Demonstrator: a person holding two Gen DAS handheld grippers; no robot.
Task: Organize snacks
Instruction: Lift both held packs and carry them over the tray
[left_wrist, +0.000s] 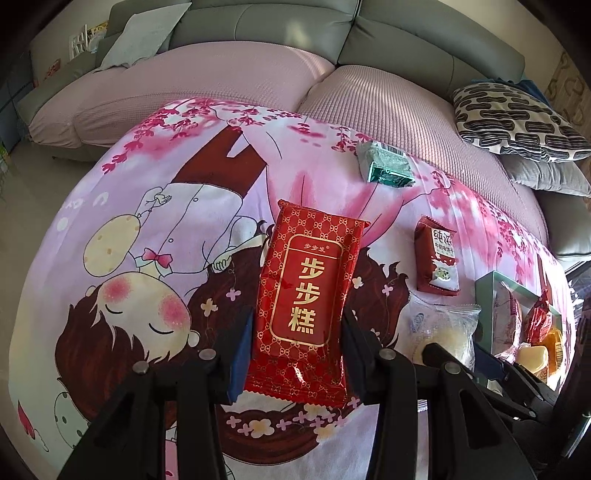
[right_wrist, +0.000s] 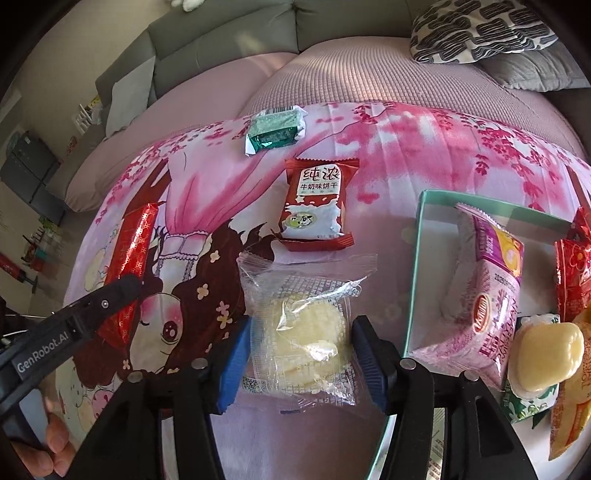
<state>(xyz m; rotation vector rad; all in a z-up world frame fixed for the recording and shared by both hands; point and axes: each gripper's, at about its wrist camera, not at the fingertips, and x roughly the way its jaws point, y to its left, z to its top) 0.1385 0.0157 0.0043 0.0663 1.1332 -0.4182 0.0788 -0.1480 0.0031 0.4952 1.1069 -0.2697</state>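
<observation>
Left gripper (left_wrist: 297, 354) clamps the red snack packet (left_wrist: 304, 299) by its long sides, its long axis pointing straight away along the fingers. Right gripper (right_wrist: 299, 354) straddles the clear-wrapped pastry (right_wrist: 301, 332) lying on the pink cartoon cloth (right_wrist: 388, 166); whether it grips is unclear.

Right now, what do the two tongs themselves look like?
Both the left tongs and the right tongs are black plastic with blue pads inside and silver pivot pins. In the right wrist view, white GenRobot.AI lettering marks the left one's side, near bare fingers.
</observation>
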